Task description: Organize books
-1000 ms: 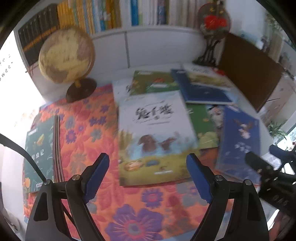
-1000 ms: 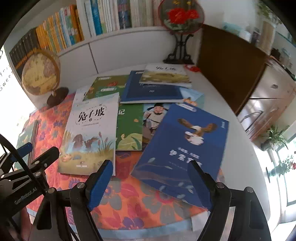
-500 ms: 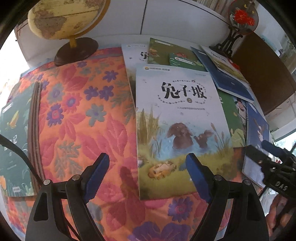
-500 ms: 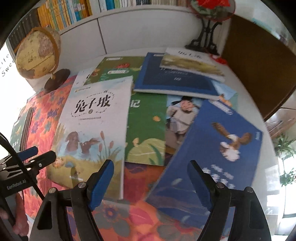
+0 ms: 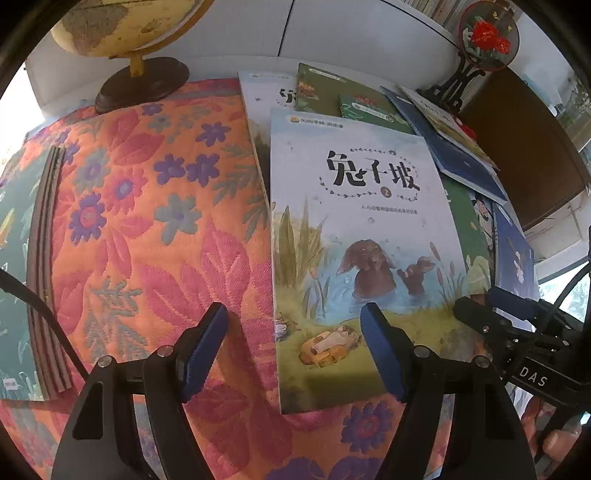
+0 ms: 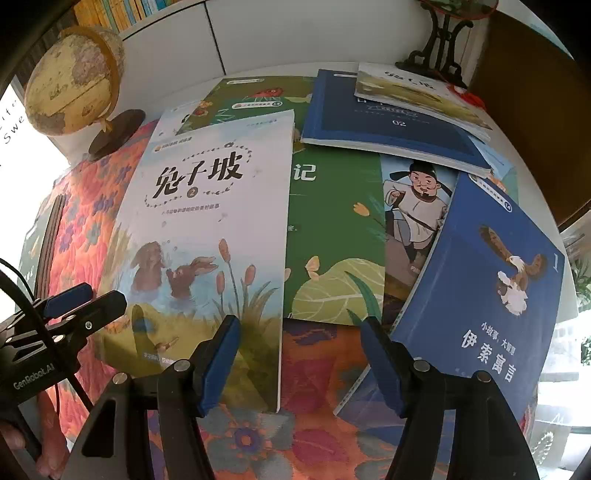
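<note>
A pale picture book with two rabbits (image 5: 354, 229) (image 6: 207, 229) lies on the floral cloth (image 5: 147, 221). My left gripper (image 5: 293, 350) hangs low over the book's near left corner. Its jaws are closing, with the left edge between them and neither pad pressing. My right gripper (image 6: 299, 362) straddles the same book's right edge. Its jaws are closing too, one finger above the cover and the other beside a blue eagle book (image 6: 487, 295). Nothing is held.
A green book (image 6: 332, 229), a dark blue book (image 6: 388, 122) and others overlap behind. A stack of thin books (image 5: 44, 258) lies at the cloth's left. A globe (image 5: 125, 22) and a fan ornament on a stand (image 5: 484, 33) are at the back wall.
Both grippers have sunk towards the table and tipped further down, so the shelf has left the view. The rabbit book now sits closer under them, and both pairs of jaws have narrowed.
</note>
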A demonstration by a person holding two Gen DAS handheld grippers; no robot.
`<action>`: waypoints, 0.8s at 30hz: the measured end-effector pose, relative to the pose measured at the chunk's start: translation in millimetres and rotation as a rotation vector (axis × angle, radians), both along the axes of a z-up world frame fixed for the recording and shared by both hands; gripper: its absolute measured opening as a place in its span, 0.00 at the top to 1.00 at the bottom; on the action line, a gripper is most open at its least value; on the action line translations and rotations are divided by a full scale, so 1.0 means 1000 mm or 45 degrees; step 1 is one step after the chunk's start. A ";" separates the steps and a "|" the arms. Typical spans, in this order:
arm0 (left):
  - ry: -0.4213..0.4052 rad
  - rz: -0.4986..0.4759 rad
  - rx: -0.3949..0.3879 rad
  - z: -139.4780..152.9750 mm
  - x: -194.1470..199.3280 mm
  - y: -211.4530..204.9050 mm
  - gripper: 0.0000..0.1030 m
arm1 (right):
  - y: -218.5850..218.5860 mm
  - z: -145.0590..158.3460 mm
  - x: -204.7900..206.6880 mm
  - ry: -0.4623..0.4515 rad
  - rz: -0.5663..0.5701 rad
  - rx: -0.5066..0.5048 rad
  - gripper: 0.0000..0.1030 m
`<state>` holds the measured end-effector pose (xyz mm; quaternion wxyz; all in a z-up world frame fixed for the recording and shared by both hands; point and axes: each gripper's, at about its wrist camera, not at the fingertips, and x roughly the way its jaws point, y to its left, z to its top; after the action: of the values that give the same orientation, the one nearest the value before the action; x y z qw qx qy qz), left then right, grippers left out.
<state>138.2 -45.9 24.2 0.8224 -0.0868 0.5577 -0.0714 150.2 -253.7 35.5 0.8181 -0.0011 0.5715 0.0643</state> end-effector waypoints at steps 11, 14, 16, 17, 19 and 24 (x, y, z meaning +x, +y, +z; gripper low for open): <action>-0.007 -0.015 -0.062 -0.002 -0.001 -0.004 0.56 | 0.008 -0.002 -0.003 0.024 0.046 0.079 0.56; 0.001 -0.001 -0.133 -0.001 -0.004 -0.001 0.59 | 0.012 -0.002 -0.005 0.019 0.081 0.095 0.58; -0.001 -0.002 -0.165 0.000 -0.006 0.000 0.59 | 0.014 -0.002 -0.006 0.018 0.107 0.113 0.58; -0.009 -0.003 -0.178 0.001 -0.009 0.000 0.59 | 0.014 -0.002 -0.006 0.017 0.112 0.110 0.58; -0.016 -0.015 -0.130 0.002 -0.011 -0.002 0.59 | 0.013 -0.002 -0.006 0.015 0.117 0.117 0.58; -0.011 0.008 -0.069 -0.004 -0.010 -0.002 0.59 | 0.006 -0.004 -0.002 0.029 0.118 0.152 0.58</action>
<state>128.6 -48.0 20.4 0.8223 -0.1105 0.5518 -0.0843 148.1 -248.0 31.5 0.8062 0.0218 0.5754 0.1361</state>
